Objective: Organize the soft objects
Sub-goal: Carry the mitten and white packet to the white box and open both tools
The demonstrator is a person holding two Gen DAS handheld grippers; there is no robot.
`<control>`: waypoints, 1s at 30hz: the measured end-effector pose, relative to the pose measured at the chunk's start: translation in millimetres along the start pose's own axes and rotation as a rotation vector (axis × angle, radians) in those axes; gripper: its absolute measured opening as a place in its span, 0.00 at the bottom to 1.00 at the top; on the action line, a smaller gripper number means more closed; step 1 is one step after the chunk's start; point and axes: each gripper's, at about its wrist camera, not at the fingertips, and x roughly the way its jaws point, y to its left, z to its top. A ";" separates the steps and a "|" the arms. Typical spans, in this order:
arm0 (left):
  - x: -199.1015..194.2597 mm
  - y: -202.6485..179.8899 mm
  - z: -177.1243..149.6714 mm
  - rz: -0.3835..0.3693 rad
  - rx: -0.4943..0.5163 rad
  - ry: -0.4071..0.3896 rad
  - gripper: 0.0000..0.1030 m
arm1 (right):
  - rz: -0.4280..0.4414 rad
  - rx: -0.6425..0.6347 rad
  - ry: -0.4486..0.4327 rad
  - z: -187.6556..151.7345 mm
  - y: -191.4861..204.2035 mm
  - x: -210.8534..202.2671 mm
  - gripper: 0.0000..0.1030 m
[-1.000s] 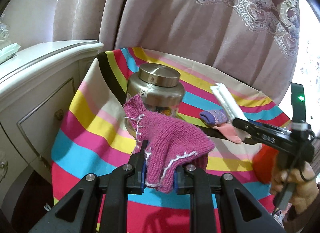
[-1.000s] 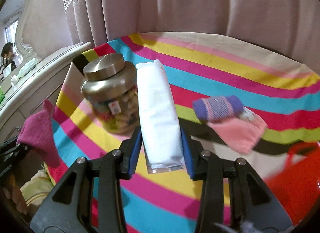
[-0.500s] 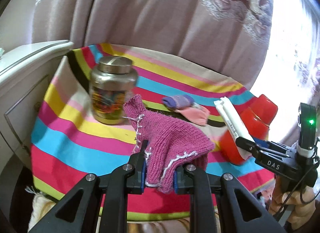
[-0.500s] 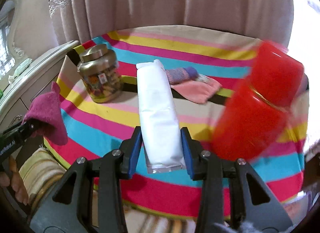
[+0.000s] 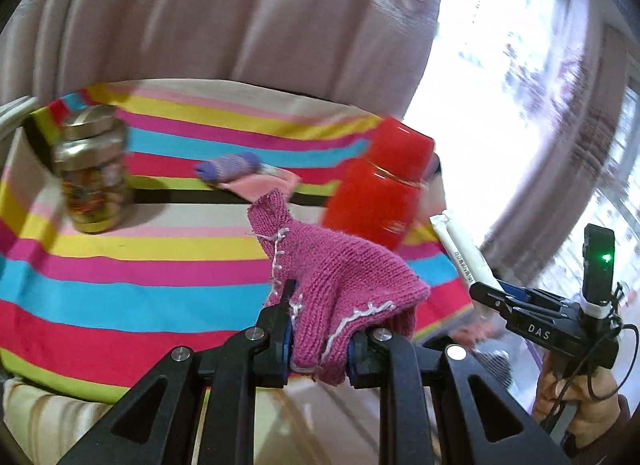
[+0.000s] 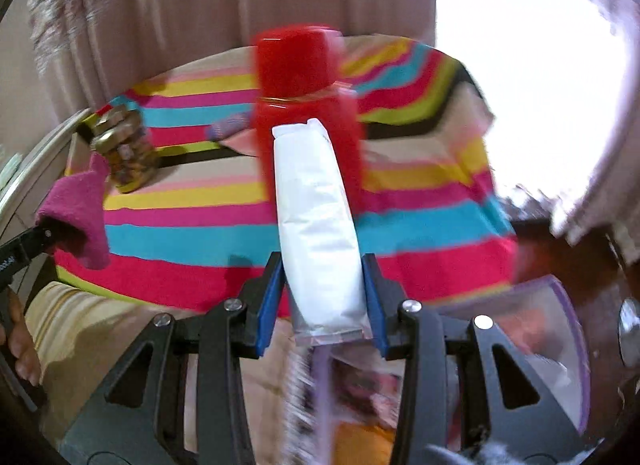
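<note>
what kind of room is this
Probably a room in a home, perhaps a bedroom: heavy pink curtains over a bright window, a small table under a striped cloth, and the edge of white carved furniture.

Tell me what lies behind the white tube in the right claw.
Directly behind the white tube stands the red jar on the striped cloth. The tube covers the jar's lower middle, so its base and whatever lies just in front of it cannot be seen.

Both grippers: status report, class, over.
Left gripper shut on pink knit piece. Right gripper shut on white tube. Red flask ahead.
</note>
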 end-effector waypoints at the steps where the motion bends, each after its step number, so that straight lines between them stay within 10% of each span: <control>1: 3.6 -9.6 -1.7 -0.024 0.015 0.012 0.19 | -0.015 0.018 0.004 -4.5 -10.1 -4.2 0.41; 23: 57.4 -150.6 -36.7 -0.294 0.241 0.204 0.25 | -0.141 0.202 0.200 -109.6 -124.5 -41.3 0.42; 30: 72.7 -162.9 -43.4 -0.292 0.263 0.266 0.62 | -0.135 0.210 0.233 -119.6 -129.9 -45.0 0.42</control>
